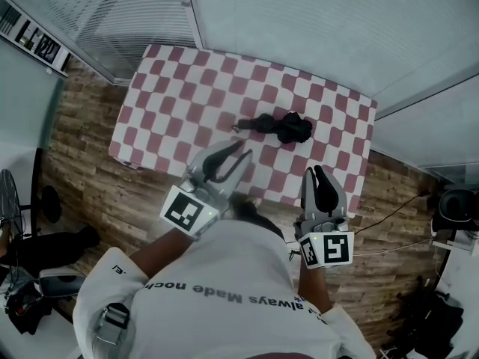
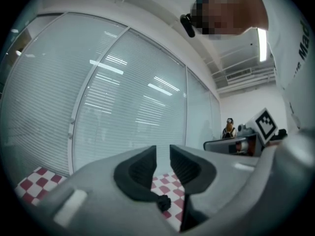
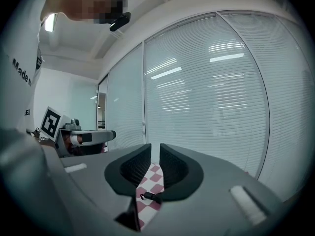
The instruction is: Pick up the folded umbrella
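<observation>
The folded black umbrella lies on a red-and-white checked table, right of its middle, handle end pointing left. Both grippers hover over the table's near edge, short of the umbrella. My left gripper is tilted on its side, its jaws nearly together with nothing between them. My right gripper is shut and empty, near the table's right front corner. In the left gripper view the umbrella shows small and far, below the jaws of the left gripper. The right gripper view shows the umbrella the same way, below the right gripper.
Glass walls with blinds stand right behind the table. Wood-pattern floor surrounds it. A fan and dark gear lie at the left. Cables and equipment sit at the right.
</observation>
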Demonstrator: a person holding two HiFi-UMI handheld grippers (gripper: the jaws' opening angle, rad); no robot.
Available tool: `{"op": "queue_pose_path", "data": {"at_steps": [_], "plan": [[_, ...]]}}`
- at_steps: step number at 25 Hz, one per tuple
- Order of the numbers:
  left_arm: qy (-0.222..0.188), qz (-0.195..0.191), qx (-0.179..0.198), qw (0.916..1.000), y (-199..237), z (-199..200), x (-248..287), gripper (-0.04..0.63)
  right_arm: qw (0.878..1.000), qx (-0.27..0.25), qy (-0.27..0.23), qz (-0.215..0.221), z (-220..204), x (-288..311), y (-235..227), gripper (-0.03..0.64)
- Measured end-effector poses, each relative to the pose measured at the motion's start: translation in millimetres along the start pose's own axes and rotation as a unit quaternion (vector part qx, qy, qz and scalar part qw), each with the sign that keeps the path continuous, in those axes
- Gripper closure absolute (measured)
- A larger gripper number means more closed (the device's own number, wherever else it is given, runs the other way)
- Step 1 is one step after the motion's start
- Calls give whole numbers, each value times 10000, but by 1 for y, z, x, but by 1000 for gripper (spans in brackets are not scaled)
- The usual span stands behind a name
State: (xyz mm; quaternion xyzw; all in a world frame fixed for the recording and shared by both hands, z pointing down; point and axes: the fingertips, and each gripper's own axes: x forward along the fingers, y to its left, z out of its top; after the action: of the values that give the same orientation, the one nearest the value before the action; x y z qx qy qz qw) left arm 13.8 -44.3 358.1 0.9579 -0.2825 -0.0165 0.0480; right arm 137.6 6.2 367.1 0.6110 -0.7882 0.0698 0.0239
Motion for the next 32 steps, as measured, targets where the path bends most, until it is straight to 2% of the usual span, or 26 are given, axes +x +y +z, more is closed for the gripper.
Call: {"op": "queue_pose_path", "data": {"at_steps": [8,14,22,32], "plan": [[8,60,57,10000,-4,-1,64,508,10000,15,19,-17,1,15,-70,561],[-35,124,-53,9999,-6,-3,88,508,10000,-5,14,-21,2,21,-96,561],[-1,183,-118,9998,12,-6,91,508,10000,-8,65,-12,3,38,-96,561],[-99,139,-140,9998,56,10,81,508,9999,-135,-8,-12,24,75,-65,561]]}}
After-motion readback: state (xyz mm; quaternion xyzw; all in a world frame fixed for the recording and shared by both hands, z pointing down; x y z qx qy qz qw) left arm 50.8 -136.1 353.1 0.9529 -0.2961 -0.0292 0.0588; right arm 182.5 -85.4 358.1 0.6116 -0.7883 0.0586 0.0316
